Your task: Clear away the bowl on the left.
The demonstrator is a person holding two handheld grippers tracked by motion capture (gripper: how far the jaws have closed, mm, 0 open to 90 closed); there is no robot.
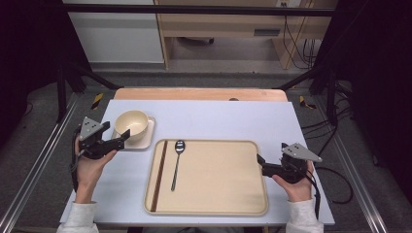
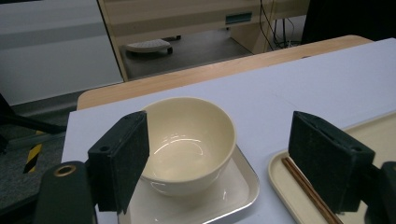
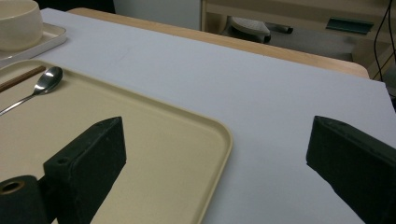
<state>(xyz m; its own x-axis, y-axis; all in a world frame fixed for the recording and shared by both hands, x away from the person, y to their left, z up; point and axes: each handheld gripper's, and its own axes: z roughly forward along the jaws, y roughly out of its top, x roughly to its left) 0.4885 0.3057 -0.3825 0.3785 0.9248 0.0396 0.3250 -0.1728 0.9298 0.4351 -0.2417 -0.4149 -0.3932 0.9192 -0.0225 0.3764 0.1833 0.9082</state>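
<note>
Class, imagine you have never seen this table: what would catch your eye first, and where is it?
First, the big beige tray in the middle of the table, with a spoon and dark chopsticks lying along its left part. Next, the cream bowl on a small square plate at the far left, with the open left gripper at it. The right gripper, also open, sits at the tray's right edge.

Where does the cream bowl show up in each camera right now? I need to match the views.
High view: the bowl sits on its small square plate, upper left, beside the left gripper.
Left gripper view: centre, between the open jaws, nearer the left one.
Right gripper view: top left corner, cut by the frame.
Shared landmark: the large tray, with the chopsticks lying in it.
</note>
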